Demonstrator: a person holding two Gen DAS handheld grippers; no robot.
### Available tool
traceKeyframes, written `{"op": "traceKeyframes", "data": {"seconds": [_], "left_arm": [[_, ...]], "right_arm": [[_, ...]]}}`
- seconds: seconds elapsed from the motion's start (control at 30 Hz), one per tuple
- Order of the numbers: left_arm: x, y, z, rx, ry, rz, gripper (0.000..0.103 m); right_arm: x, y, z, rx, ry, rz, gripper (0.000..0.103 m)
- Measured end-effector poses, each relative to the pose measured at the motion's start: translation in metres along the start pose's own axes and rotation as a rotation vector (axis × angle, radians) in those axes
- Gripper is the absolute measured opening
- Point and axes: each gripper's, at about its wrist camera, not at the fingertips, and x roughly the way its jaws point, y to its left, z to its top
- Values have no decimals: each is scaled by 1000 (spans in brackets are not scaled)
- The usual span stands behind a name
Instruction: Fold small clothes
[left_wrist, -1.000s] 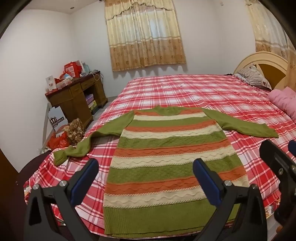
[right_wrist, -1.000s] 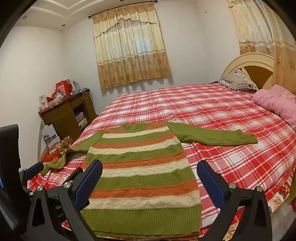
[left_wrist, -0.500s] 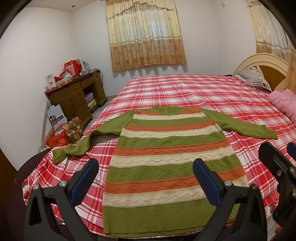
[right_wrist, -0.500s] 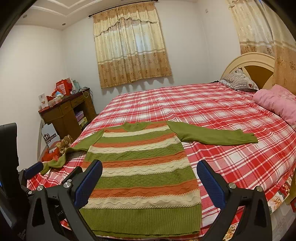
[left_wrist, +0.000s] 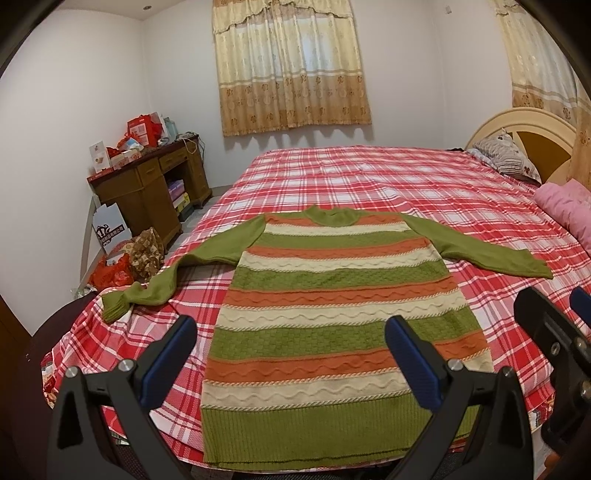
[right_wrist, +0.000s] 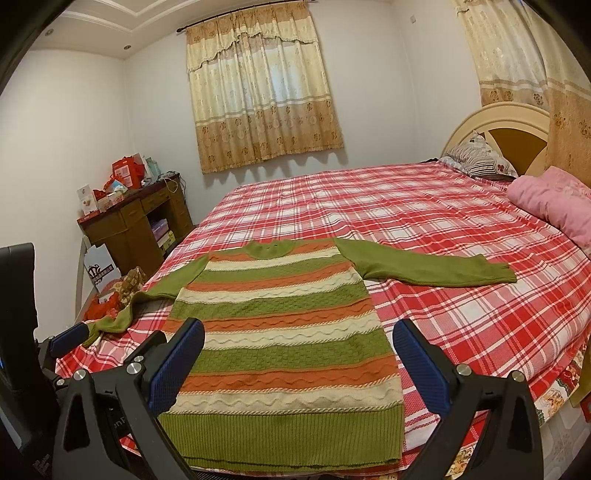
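The bed (left_wrist: 369, 177) fills most of what you see, covered in a red, white and pink plaid sheet (right_wrist: 461, 295) that runs from the near edge up to the cream headboard (right_wrist: 495, 118) at the far right corner. A striped pillow (right_wrist: 480, 155) lies against that headboard, and a pink quilt (right_wrist: 546, 203) is bunched along the bed's right edge.

Your sweater (left_wrist: 332, 314) lies flat on the bed's near part, hem at the near edge and collar pointing toward the far edge. It is knitted in green, orange and cream bands with plain green sleeves. The right sleeve (right_wrist: 424, 267) stretches straight out across the sheet toward the right edge. The left sleeve (left_wrist: 177, 273) runs toward the left edge, bends, and ends in a crumpled cuff close to the near left corner.

Beyond the bed's left edge stands a brown wooden desk (left_wrist: 147, 184) against the wall, with red boxes (left_wrist: 142, 129) piled on top; bags (left_wrist: 125, 258) sit on the floor beside it. Patterned curtains (left_wrist: 291, 62) hang on the far wall.

Your left hand-held gripper (left_wrist: 291, 354) hovers above the hem with its blue-padded fingers (left_wrist: 168, 360) spread wide, holding nothing. Your right hand-held gripper (right_wrist: 299, 358) sits just beside it, over the hem's right half, fingers (right_wrist: 417, 360) equally wide apart and empty. Neither one touches the sweater.
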Motion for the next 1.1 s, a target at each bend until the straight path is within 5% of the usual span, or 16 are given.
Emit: {"op": "traceKeyframes", "data": {"seconds": [1.1], "left_arm": [[2,0,-2,-4,7,-2,103]], "right_arm": [[4,2,-4,-2,13,3,102]]}}
